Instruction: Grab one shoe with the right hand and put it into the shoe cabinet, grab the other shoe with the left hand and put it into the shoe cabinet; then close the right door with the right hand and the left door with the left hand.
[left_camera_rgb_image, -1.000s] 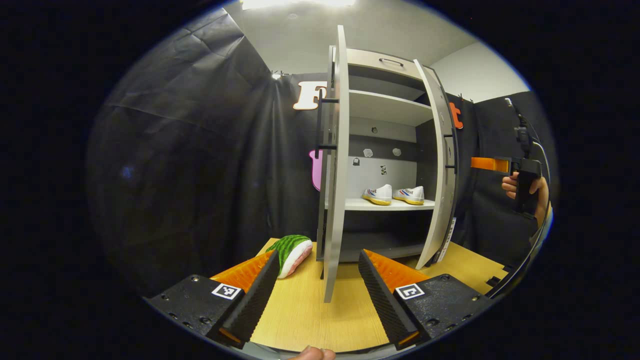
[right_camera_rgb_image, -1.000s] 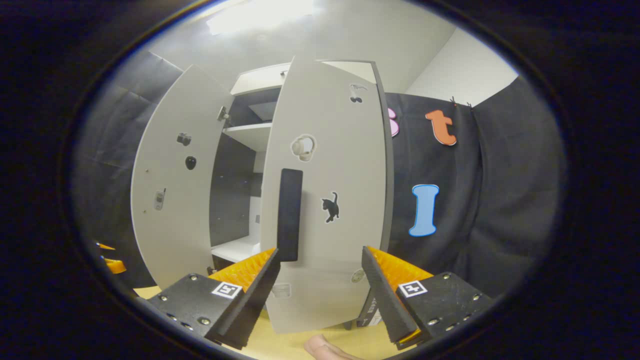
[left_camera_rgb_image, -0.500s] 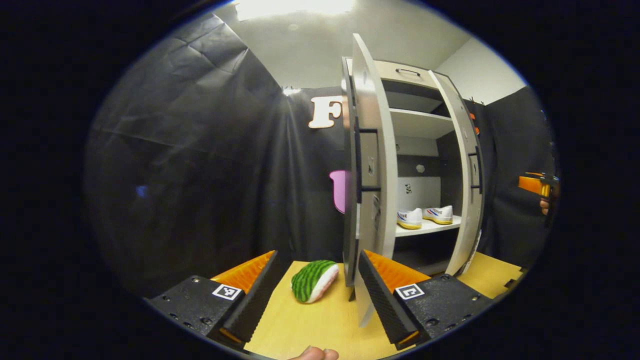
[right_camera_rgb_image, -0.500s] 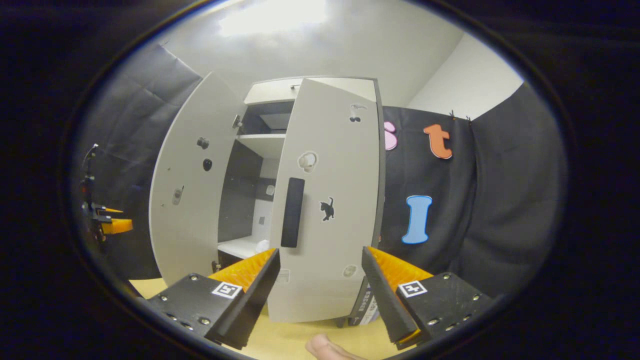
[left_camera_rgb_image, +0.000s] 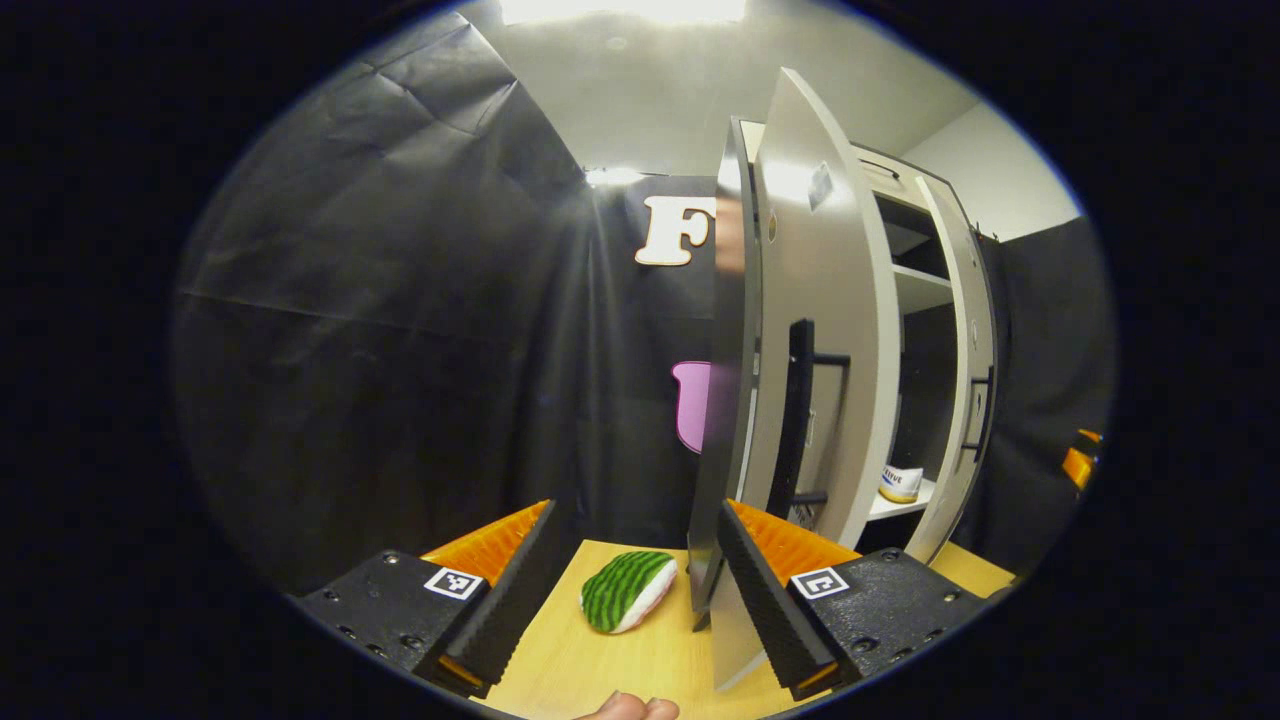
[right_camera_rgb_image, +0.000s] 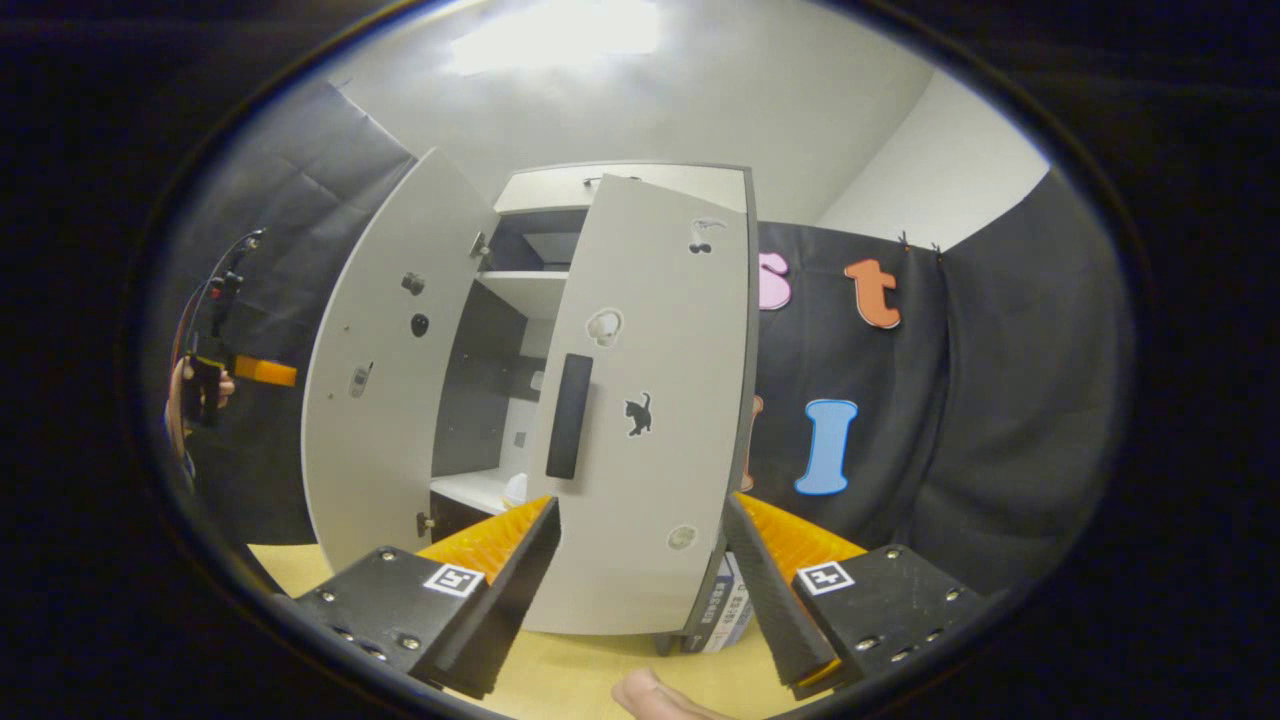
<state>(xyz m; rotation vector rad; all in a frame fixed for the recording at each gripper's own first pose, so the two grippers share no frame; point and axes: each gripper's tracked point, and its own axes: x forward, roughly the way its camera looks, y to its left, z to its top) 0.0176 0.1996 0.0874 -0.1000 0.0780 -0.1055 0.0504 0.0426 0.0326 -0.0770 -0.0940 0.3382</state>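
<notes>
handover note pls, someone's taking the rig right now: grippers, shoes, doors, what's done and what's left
Left gripper: jaws open, holding nothing, near the outer edge of the left door.
Right gripper: jaws open, holding nothing, facing the outside of the right door below its handle.
Shoes: one shoe shows on the cabinet's middle shelf through the door gap; the other cannot be seen from here.
Doors: both ajar, neither shut.
Watermelon-patterned plush lies on the table by the left door; not part of the job.
Left: push the right door shut with the right gripper, then the left door with the left.
</notes>
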